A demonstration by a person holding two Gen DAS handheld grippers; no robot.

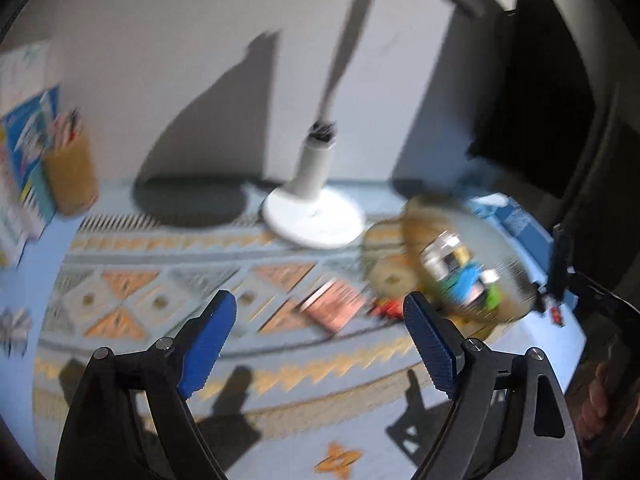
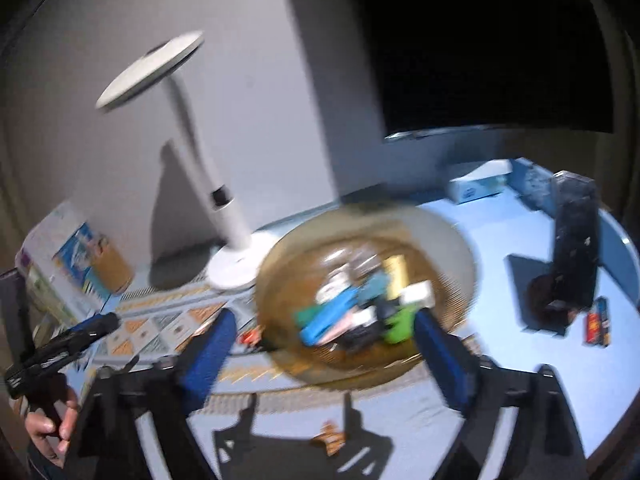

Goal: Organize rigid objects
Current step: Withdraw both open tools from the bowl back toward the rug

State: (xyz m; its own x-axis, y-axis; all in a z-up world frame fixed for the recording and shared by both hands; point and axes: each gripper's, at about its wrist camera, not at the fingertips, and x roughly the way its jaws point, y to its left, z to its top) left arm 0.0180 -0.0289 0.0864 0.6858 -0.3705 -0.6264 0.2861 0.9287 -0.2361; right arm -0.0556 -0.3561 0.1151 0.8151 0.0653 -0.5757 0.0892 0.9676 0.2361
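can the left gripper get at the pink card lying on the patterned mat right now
Probably yes. The left gripper is open and empty, and the pink card lies flat on the mat just ahead of it with nothing between them. The bowl sits off to its right. The blur leaves details uncertain.

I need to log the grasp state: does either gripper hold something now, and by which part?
Nothing is held. The left gripper and the right gripper both have their fingers spread apart with nothing between them.

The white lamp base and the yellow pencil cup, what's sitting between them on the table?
Nothing stands between the lamp base and pencil cup; the left wrist view shows only shadowed patterned mat.
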